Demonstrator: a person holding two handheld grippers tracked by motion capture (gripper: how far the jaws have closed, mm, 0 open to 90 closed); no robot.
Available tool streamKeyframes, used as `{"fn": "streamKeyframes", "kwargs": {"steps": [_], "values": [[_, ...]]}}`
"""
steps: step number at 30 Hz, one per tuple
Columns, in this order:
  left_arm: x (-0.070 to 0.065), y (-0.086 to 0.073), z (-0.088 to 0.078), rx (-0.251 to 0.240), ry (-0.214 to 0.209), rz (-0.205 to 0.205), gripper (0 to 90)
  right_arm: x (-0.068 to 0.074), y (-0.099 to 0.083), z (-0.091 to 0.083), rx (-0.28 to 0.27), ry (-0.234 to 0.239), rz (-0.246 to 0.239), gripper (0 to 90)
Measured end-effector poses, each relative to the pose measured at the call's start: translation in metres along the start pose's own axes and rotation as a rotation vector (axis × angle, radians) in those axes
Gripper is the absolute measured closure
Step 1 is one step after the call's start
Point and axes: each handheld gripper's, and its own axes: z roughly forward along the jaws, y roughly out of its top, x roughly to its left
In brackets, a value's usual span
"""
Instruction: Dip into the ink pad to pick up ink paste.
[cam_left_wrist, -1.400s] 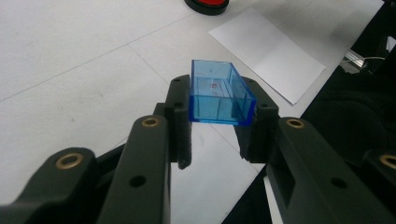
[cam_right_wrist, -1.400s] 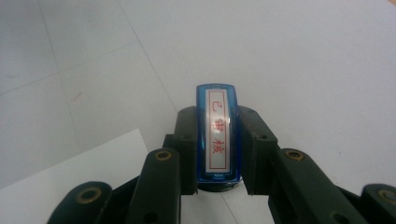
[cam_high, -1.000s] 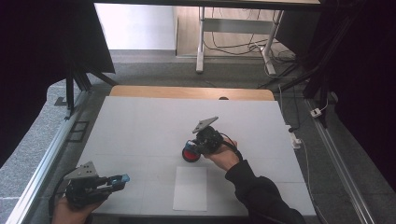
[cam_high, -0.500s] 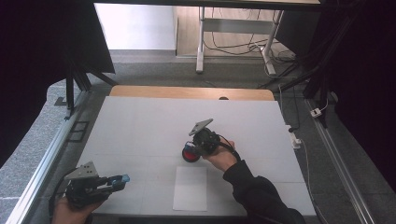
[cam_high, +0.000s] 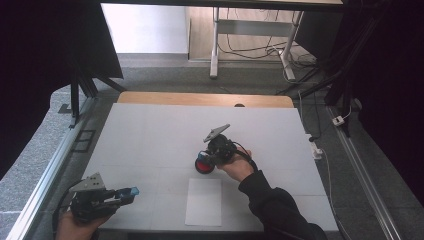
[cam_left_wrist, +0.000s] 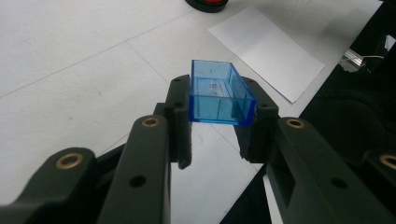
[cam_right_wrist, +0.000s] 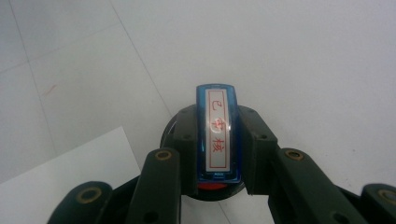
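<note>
My left gripper (cam_high: 129, 193) sits at the near left of the white table, shut on a clear blue plastic cap (cam_high: 133, 191). In the left gripper view the cap (cam_left_wrist: 219, 93) lies level between the pads of that gripper (cam_left_wrist: 217, 105), its open side hidden. At mid-table my right gripper (cam_high: 203, 158) points down, shut on a blue stamp (cam_right_wrist: 218, 133) that bears a white label with red characters. The stamp stands on a round black ink pad with a red centre (cam_high: 202, 165), whose red edge (cam_right_wrist: 212, 189) peeks out below the right gripper (cam_right_wrist: 218, 122).
A white paper sheet (cam_high: 203, 201) lies near the front edge, just in front of the ink pad, and is also seen as the sheet (cam_left_wrist: 268, 49) and the sheet (cam_right_wrist: 70, 172). A wooden strip (cam_high: 200, 99) borders the table's far side. Metal rails run along both sides.
</note>
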Motion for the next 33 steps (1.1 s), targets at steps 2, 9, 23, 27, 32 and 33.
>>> {"fn": "streamKeyframes", "kwargs": {"steps": [2,9,23,27,32,33], "values": [[0.000,0.000,0.000,0.000,-0.001,-0.002,68.2,-0.004,-0.001,0.000,-0.007,0.020,0.027,71.3],[0.000,0.000,0.000,0.001,-0.001,-0.005,68.2,-0.011,-0.002,0.000,-0.011,0.054,0.073,71.3],[0.000,0.000,0.000,0.004,0.000,-0.002,68.2,0.014,0.002,0.001,0.019,-0.076,-0.076,71.2],[0.000,0.000,0.000,0.003,-0.002,0.000,68.2,0.011,0.001,0.000,0.006,-0.060,-0.058,71.1],[0.000,0.000,0.000,0.002,-0.003,0.000,68.2,0.007,-0.002,-0.003,-0.036,-0.022,-0.004,71.0],[0.000,0.000,0.000,0.002,-0.003,0.000,68.2,0.007,-0.001,-0.006,-0.048,-0.015,0.004,71.0]]}}
